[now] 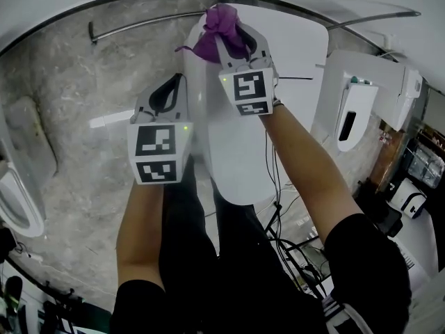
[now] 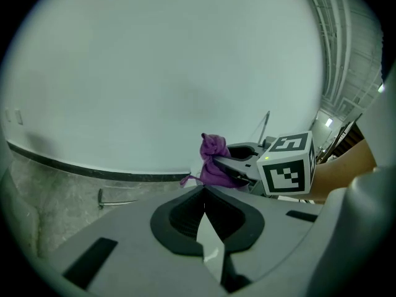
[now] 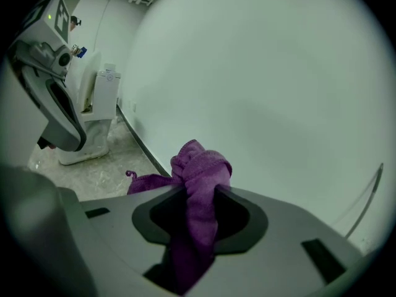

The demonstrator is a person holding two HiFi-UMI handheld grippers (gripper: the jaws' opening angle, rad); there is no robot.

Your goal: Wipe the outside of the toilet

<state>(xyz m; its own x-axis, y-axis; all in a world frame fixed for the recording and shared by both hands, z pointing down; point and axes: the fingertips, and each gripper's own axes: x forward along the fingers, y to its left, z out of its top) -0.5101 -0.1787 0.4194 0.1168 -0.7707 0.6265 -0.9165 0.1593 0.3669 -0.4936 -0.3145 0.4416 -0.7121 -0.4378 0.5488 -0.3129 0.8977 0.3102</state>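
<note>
Jaws of the left gripper (image 2: 205, 215) sit closed on nothing, left of the toilet (image 1: 240, 152); the right gripper (image 3: 197, 197) clamps a purple cloth (image 3: 199, 172) above the toilet's far end. Only the head view shows that toilet, white and shut.

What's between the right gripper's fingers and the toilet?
Only the purple cloth, clamped by the right gripper and bunched beyond its fingers over the white toilet, seen in the head view.
</note>
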